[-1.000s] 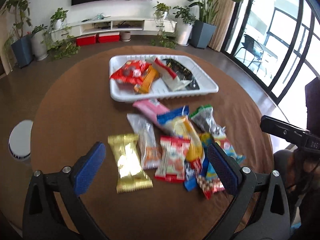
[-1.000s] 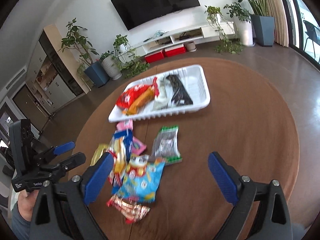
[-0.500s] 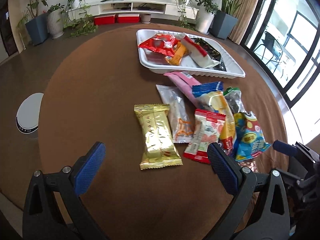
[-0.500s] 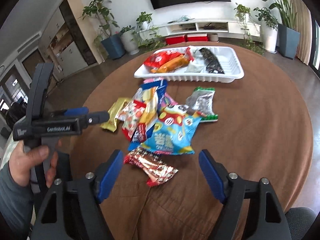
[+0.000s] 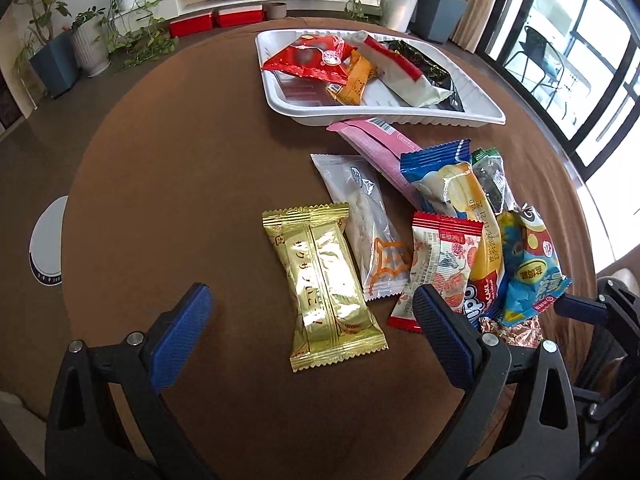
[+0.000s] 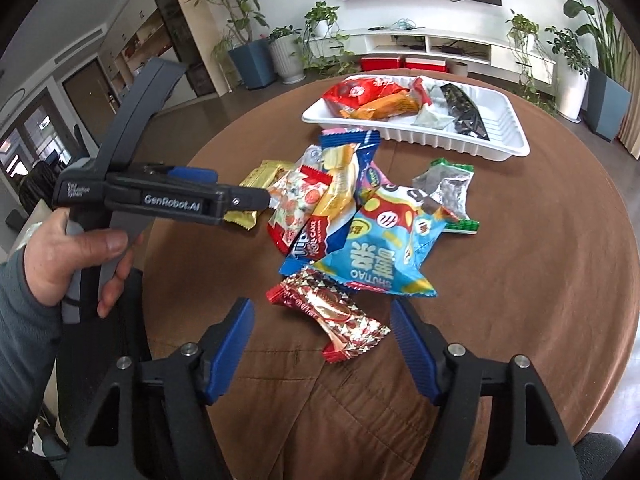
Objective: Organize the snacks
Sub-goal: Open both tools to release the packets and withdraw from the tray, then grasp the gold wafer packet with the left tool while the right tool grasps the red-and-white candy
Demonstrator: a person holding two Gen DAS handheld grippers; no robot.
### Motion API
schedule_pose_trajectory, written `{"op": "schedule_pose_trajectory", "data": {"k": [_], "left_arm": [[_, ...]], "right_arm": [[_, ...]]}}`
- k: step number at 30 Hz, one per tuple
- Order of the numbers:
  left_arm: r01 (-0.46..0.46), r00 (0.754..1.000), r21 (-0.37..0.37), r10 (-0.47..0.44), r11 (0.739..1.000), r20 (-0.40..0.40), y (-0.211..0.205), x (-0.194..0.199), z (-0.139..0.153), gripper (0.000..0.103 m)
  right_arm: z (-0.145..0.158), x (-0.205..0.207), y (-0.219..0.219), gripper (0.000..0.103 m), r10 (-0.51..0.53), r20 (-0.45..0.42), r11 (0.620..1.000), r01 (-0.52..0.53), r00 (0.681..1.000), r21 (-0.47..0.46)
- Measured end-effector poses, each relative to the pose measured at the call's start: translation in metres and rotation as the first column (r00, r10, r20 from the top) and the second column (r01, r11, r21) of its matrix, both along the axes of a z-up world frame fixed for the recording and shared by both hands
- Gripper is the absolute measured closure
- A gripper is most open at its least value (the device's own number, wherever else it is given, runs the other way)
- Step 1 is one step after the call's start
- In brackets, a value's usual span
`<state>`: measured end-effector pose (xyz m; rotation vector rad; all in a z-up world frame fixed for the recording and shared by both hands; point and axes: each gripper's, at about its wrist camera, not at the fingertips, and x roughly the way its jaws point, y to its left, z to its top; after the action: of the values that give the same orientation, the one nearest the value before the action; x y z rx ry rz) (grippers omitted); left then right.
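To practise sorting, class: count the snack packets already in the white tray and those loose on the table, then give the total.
Packets in the tray: 4
Loose packets on the table: 8
Total: 12

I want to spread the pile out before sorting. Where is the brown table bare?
Bare cloth lies left of the gold foil packet and white plastic tray, and right of the green-edged clear packet. Crowded: the overlapping heap around the blue puffed-snack bag.
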<state>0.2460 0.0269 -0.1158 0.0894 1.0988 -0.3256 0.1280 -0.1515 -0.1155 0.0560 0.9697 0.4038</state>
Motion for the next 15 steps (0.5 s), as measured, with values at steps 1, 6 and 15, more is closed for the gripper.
{"op": "schedule_pose_trajectory", "data": {"k": [1, 6, 15], "left_arm": [[0.005, 1.0, -0.001, -0.005, 1.0, -0.004, 0.0, 0.002, -0.001, 0.013], [0.001, 1.0, 0.003, -0.001, 1.0, -0.025, 0.003, 0.01, -0.008, 0.031], [0.0, 1.0, 0.019, 0.0, 1.0, -0.023, 0.007, 0.019, -0.01, 0.033]], "right_arm": [[-0.001, 0.0, 0.001, 0.031, 0.006, -0.003, 1.0, -0.006, 1.0, -0.003], [-0.006, 0.0, 0.003, 0.032, 0.025, -0.018, 1.0, -0.026, 1.0, -0.012], [-0.01, 0.001, 0.007, 0.036, 0.065, -0.029, 0.997, -0.066, 0.997, -0.046]]}}
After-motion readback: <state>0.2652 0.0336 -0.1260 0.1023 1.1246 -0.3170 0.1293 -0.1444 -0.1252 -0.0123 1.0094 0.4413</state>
